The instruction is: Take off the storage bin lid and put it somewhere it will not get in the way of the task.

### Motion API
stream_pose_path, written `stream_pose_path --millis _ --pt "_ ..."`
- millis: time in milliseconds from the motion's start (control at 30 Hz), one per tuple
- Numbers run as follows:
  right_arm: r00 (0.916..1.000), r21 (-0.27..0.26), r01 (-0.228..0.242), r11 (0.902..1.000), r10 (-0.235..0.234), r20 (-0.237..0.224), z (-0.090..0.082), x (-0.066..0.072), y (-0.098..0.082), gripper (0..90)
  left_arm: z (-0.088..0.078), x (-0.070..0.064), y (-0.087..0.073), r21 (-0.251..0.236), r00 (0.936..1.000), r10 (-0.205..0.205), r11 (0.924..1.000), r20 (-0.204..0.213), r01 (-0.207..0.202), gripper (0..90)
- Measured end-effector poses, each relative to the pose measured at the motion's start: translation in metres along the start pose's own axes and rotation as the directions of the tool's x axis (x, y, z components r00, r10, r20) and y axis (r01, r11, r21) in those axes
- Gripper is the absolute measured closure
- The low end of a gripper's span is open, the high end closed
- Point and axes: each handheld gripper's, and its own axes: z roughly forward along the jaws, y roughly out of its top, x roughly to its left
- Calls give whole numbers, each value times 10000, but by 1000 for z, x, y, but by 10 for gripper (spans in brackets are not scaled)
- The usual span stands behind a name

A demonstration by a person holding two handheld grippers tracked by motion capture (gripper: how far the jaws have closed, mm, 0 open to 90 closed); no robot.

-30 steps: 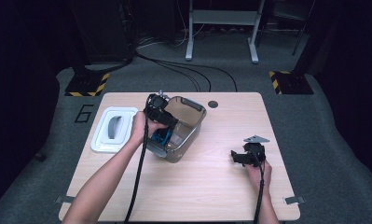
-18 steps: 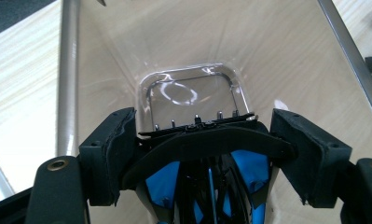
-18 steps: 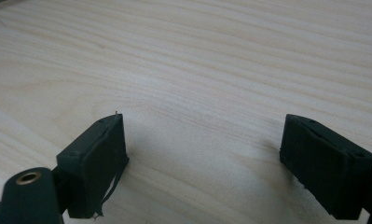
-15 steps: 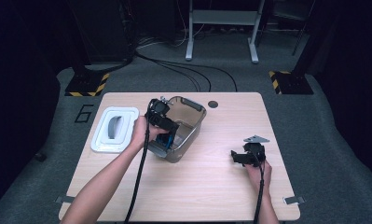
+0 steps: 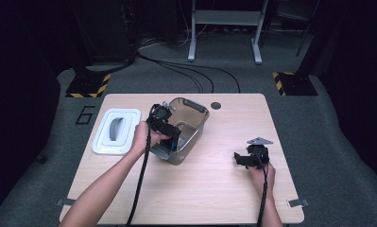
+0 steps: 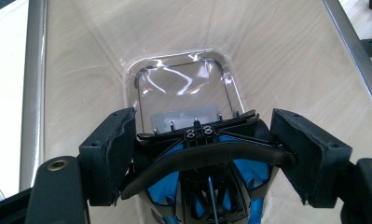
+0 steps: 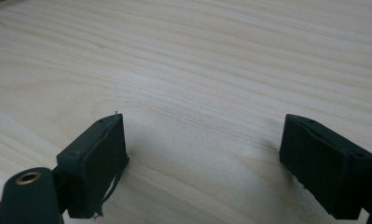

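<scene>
A clear, grey-tinted plastic bin (image 5: 192,124) stands on the wooden table (image 5: 214,189) left of centre. My left gripper (image 5: 166,128) reaches into its mouth from the left, shut on a black and blue plastic object (image 5: 173,137). In the left gripper view both pads (image 6: 110,156) press the sides of that black and blue object (image 6: 197,136), with the bin's clear bottom (image 6: 183,88) beyond it. My right gripper (image 5: 246,159) rests low over the table's right part, open. The right gripper (image 7: 202,140) has bare wood between its pads.
A white lid with a grey handle (image 5: 116,131) lies at the table's left edge. A dark round hole (image 5: 216,105) marks the table behind the bin. Black cables trail from both grippers toward the near edge. Dark floor with cables and stand legs lies beyond.
My left gripper has shifted slightly down into the bin with the black and blue object. The right gripper has stayed in place.
</scene>
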Motion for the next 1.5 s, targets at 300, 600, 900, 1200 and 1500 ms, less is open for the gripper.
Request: stream_pose_path --millis 300,600,900,1200,1500 --pt "10000 -2 2 10000 -2 2 0 0 0 137 -11 -3 -1 406 9994 331 9986 -62 -328 250" --pt "10000 -13 30 10000 -30 8 0 0 0 137 -18 -4 -3 645 9988 482 9967 50 -484 249" --pt "10000 -14 26 10000 -26 9 0 0 0 137 -23 -7 -6 654 9981 602 9960 95 -607 249" --pt "10000 -13 25 10000 -25 8 0 0 0 137 -27 -18 -7 781 9949 1002 9920 -107 -991 248" --pt "10000 -15 24 10000 -24 9 0 0 0 137 -31 -17 -10 847 9956 923 9923 -151 -907 248"
